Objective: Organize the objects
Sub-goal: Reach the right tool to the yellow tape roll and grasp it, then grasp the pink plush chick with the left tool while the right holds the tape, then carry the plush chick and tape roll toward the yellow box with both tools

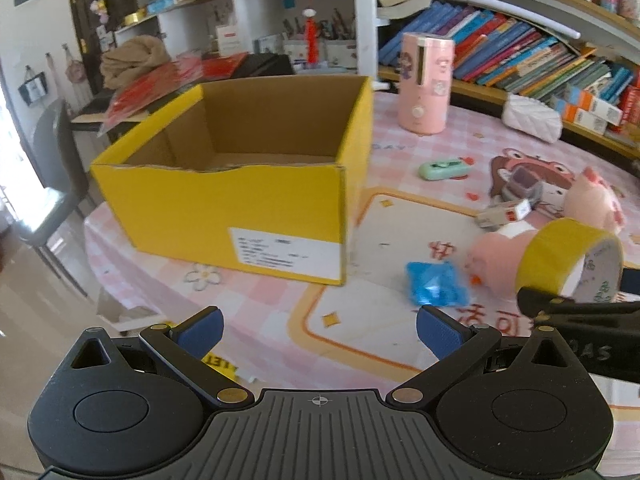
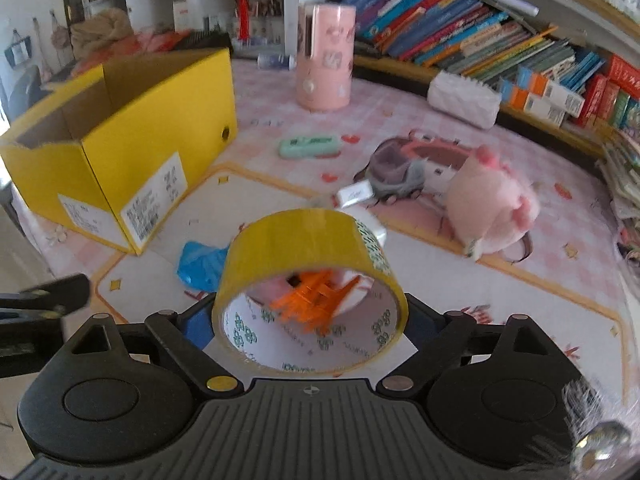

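Observation:
My right gripper (image 2: 308, 320) is shut on a roll of yellow tape (image 2: 296, 240), its fingers pressed against the roll's two sides. The roll lies tilted, its white core facing the camera. An orange item (image 2: 316, 296) shows through the hole. In the left wrist view the same tape roll (image 1: 556, 252) sits at the right edge, on a black finger of the right gripper (image 1: 560, 312). An open yellow cardboard box (image 1: 224, 208) stands on the table to the left, seemingly empty inside. My left gripper (image 1: 320, 328) hangs open before the box, nothing between its blue pads.
On the pink checked tablecloth (image 2: 440, 280) lie a blue crumpled packet (image 2: 200, 264), a mint-green case (image 2: 310, 146), a grey toy car (image 2: 396, 172), a small white box (image 2: 356, 194) and a pink plush (image 2: 492, 208). A pink cylinder (image 2: 324, 60) and bookshelves stand behind.

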`<state>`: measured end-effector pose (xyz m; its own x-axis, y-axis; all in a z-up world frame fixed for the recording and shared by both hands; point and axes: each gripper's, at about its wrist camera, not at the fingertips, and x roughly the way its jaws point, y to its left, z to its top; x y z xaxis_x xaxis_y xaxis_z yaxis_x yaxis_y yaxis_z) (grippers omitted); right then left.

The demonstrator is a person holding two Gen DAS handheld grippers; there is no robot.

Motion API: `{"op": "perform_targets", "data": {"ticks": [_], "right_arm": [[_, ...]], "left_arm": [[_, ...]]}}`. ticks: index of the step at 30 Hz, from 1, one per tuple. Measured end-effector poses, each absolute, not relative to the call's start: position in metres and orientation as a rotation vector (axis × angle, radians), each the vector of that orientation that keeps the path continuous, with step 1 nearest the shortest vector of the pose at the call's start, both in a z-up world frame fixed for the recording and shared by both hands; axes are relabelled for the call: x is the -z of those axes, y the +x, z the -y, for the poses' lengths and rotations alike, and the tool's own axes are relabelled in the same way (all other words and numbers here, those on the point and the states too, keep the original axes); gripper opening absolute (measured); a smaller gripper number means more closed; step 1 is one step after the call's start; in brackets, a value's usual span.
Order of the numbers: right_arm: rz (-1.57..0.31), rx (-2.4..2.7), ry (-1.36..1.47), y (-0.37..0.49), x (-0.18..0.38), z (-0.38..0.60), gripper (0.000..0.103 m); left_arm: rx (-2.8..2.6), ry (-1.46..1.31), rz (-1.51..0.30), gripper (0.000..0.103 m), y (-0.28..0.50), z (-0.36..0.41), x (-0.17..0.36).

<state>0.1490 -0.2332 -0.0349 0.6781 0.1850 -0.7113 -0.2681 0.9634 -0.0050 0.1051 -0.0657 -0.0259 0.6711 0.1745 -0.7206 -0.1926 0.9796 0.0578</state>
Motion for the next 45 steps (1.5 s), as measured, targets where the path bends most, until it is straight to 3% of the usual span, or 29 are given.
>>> {"op": "perform_targets", "data": {"ticks": [13, 19, 24, 28, 37, 40, 45], "right_arm": [[-0.694, -0.047, -0.017, 0.136, 0.018, 0.300, 0.091], [-0.666, -0.013, 0.009, 0.135, 0.015, 0.319, 0.091], [-0.667, -0.017, 0.007, 0.137, 0.016, 0.324, 0.091], [-0.656, -0.022, -0.010, 0.138, 0.016, 0.327, 0.091], [-0.654, -0.027, -0.060, 0.145, 0.017, 0.339, 0.091], [-0.657, -0.035, -0.066, 0.147, 0.019, 0.341, 0.091], [-0.665, -0.029, -0.050, 0.150, 0.021, 0.342, 0.091]], "left_arm": [[-0.051, -0.009, -0.819, 0.101, 0.123, 0.115, 0.036], [-0.059, -0.017, -0.831, 0.090, 0.135, 0.126, 0.038], [0.011, -0.045, -0.773, 0.087, 0.137, 0.138, 0.030], [0.055, -0.029, -0.803, 0.070, 0.150, 0.155, 0.037], [0.041, -0.035, -0.911, 0.067, 0.182, 0.175, 0.061], [0.020, -0.050, -0.962, 0.051, 0.189, 0.175, 0.068], [0.062, -0.098, -0.928, 0.050, 0.184, 0.170, 0.055]]}}
